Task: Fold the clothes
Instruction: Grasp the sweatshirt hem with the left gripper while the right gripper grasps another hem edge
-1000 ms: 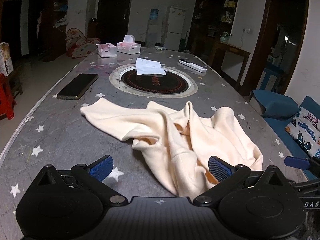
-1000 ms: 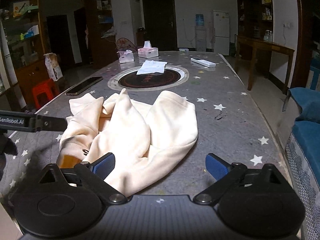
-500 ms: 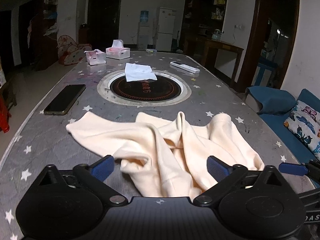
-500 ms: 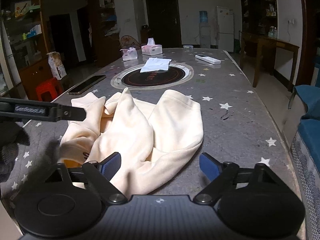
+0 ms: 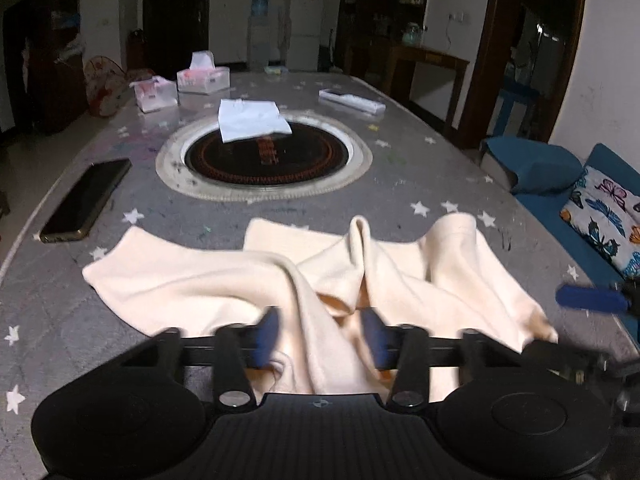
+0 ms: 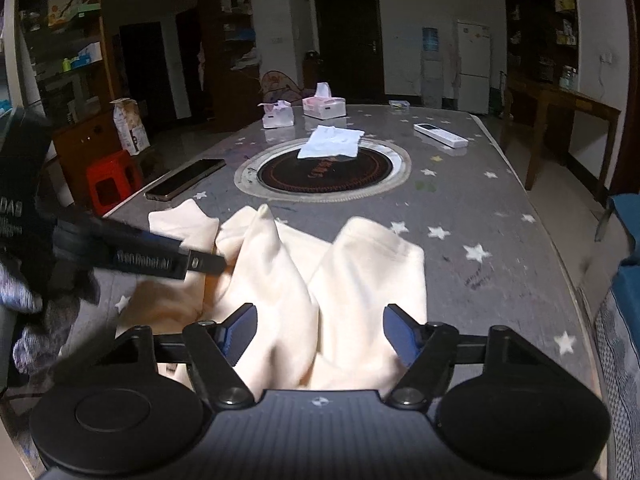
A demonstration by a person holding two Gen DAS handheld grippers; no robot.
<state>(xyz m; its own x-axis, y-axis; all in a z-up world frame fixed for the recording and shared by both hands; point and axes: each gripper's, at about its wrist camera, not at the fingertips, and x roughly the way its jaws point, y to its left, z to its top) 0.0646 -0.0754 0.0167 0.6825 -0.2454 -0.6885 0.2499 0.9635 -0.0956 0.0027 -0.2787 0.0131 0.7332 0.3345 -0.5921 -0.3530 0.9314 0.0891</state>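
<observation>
A cream garment point(image 5: 192, 280) lies crumpled on the near end of the grey star-patterned table point(image 5: 400, 184). My left gripper point(image 5: 320, 338) is down on its near edge. The jaws are closing, and a raised fold of the fabric stands between the blurred blue pads. In the right wrist view the same garment point(image 6: 368, 264) spreads ahead. My right gripper point(image 6: 320, 334) sits over its near hem. Its jaws are closing too, still wide, with cloth between the pads. The left gripper's black arm point(image 6: 160, 262) crosses that view from the left.
A black phone point(image 5: 86, 200) lies at the table's left edge. A round hob point(image 5: 264, 156) in the middle carries a folded white cloth point(image 5: 252, 120). Tissue boxes point(image 5: 202, 78) and a remote point(image 5: 352, 100) sit further back. A blue sofa with a cushion point(image 5: 604, 216) runs along the right.
Both grippers have moved forward onto the garment's near edge. The left jaws went from wide open to narrow around a fold. The right jaws narrowed somewhat.
</observation>
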